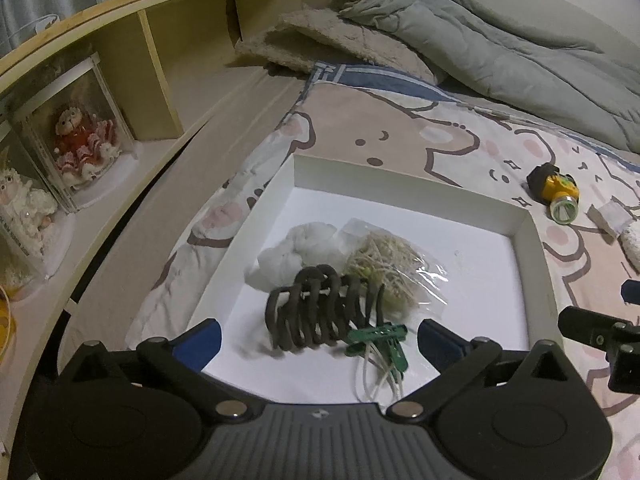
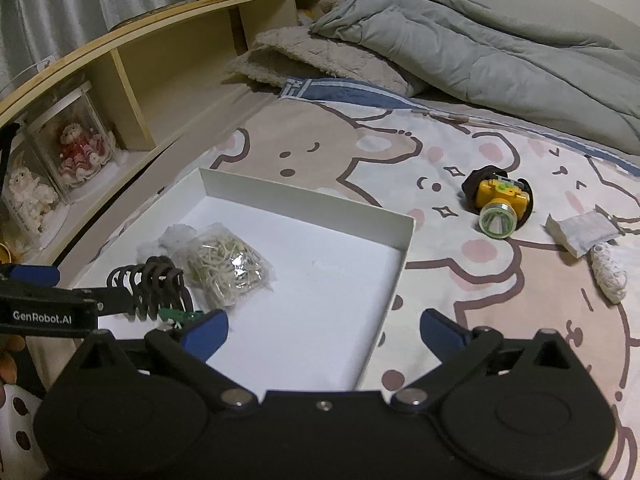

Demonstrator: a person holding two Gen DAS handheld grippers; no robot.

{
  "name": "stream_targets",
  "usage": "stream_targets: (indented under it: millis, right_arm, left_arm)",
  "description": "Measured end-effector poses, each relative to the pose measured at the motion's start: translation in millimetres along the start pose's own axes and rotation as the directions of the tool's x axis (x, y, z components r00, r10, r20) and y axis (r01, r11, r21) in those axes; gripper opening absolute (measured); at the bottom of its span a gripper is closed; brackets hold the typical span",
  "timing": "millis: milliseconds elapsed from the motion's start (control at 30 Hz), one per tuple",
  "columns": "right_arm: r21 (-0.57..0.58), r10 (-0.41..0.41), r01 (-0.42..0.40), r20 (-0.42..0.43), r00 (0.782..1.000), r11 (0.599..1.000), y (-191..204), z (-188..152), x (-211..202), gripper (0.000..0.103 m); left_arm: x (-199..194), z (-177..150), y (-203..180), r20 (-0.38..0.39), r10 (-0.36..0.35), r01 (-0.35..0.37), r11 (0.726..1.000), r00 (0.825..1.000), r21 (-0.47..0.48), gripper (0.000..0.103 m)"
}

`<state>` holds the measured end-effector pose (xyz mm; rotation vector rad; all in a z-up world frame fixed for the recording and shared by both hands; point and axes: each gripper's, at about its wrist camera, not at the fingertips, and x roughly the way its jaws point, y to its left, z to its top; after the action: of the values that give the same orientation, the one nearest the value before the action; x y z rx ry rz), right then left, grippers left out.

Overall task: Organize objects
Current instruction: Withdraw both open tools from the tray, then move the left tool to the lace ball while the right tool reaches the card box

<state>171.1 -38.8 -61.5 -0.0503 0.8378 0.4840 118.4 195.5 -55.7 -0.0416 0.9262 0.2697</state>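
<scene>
Four things already lie in the white box (image 1: 532, 248) on the bed (image 2: 304, 136): a dark hair claw (image 1: 320, 312), a green clip (image 1: 380, 338) touching it, a clear bag of pale bands (image 1: 390, 268) and a white bundle (image 1: 296, 252) behind. All sit toward the box's left side; its right half is bare.

Three things are left out on the bedspread, well apart from the box to its right: a yellow headlamp (image 2: 500, 204), a white packet (image 2: 580, 232) and a white roll (image 2: 610, 276) just beside the packet. By my reckoning the sorting is a little past halfway.

Left gripper (image 1: 320, 340) hangs over the near edge of the box with its jaws spread wide and nothing between them; the claw and clip lie just ahead. Right gripper (image 2: 324, 330) is likewise wide open and empty, straddling the box's right wall.

Nothing blocks the way to the headlamp. A grey quilt (image 2: 480, 40) and pillow (image 2: 320, 60) lie farther back, and a wooden shelf (image 1: 160, 48) with boxed dolls (image 1: 84, 136) runs along the left.
</scene>
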Motion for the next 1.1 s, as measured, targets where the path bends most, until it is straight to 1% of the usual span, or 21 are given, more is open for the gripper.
stream_targets:
  millis: [167,467,733,1100]
  right_arm:
    - [0.004,-0.006,0.006,0.003,1.000,1.000,-9,-5,-9,0.103]
    - [0.036,-0.060,0.060,0.007,0.998,0.998,-40,-16,-25,0.103]
    - [0.086,-0.140,0.139,0.015,0.990,0.987,-88,-28,-46,0.103]
    - [0.174,-0.260,0.253,0.016,0.965,0.952,-159,-53,-80,0.103]
  left_arm:
    - [-6,-5,-8,0.008,-0.011,0.011,1.000,1.000,0.007,0.103]
    - [-11,-5,-37,0.020,-0.039,0.038,0.999,0.999,0.029,0.103]
    - [-15,-3,-82,0.041,-0.099,0.096,0.993,0.994,0.065,0.103]
    - [-17,-3,-146,0.054,-0.188,0.181,0.976,0.981,0.118,0.103]
